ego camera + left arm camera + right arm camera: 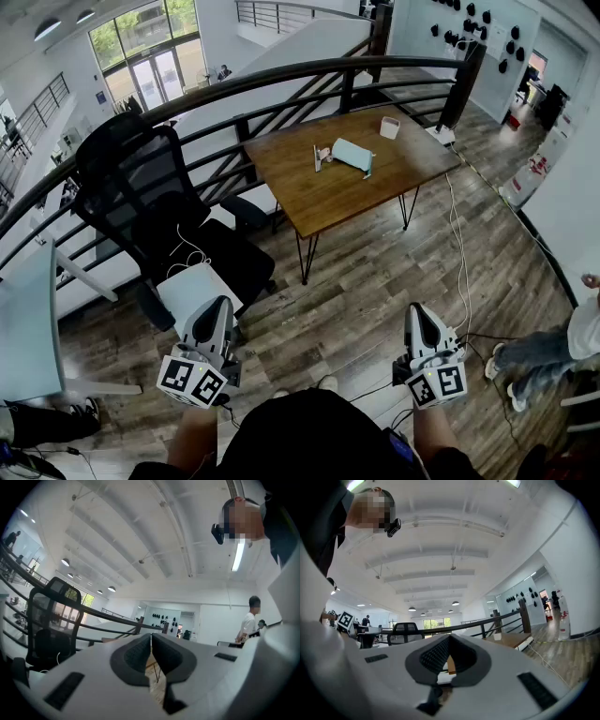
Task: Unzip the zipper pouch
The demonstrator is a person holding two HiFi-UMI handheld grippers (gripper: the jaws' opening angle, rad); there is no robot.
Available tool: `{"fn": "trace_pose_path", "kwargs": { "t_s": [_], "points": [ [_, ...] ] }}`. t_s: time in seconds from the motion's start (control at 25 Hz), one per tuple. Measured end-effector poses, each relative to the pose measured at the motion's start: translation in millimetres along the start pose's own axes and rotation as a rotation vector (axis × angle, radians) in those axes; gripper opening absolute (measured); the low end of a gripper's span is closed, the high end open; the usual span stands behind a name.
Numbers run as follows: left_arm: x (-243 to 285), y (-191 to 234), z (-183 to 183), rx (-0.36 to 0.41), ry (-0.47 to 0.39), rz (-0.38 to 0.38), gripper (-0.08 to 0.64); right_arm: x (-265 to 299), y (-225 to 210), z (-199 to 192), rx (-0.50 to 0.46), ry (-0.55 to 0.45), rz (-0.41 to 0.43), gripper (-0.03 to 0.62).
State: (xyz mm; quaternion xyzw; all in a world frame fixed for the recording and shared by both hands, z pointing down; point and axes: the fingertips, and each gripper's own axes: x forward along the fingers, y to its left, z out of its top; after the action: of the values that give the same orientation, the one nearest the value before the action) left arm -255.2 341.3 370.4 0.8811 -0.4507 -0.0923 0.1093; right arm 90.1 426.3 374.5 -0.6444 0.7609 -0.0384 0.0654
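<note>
Two grippers: hand-held, side by side, low in the head view, aimed level over the wooden floor (pixel 375 281).
Left gripper (pixel 222 302): pressed together, pad against pad, nothing pinched.
Right gripper (pixel 419 309): pressed together likewise, nothing pinched.
Zipper pouch (pixel 353 156): pale teal, lying flat on the table (pixel 347 202), well ahead of both grippers, between their two lines of aim, closer to the right gripper's line; touched by neither.
Zipper state: too small to tell.
Table: brown wooden top on thin dark legs, well ahead of the grippers, set close to the railing (pixel 281 80).
Pink item (pixel 322 157): just beside the pouch, on the left gripper's side of it; kind not determinable.
White cup (pixel 389 127): upright on the table, beyond the pouch, toward the right gripper's side.
Railing: dark, curved, beyond the table, running across ahead of both grippers.
Office chair (pixel 141 187): black, mesh-backed, ahead of the left gripper and to its outer side, nearer than the table.
Cable (pixel 461 253): pale, trailing over the floor from the table's far corner, ahead of the right gripper, to its outer side.
Bystander (pixel 530 356): legs and shoes only in the head view, outward of the right gripper.
</note>
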Motion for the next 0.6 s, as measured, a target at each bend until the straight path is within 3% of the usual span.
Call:
{"fn": "trace_pose_path", "kwargs": {
  "t_s": [0.6],
  "points": [
    [13, -2, -1, -0.013, 0.008, -0.021, 0.020, 8, -3, -2, 0.011, 0.010, -0.007, -0.008]
  ]
}}
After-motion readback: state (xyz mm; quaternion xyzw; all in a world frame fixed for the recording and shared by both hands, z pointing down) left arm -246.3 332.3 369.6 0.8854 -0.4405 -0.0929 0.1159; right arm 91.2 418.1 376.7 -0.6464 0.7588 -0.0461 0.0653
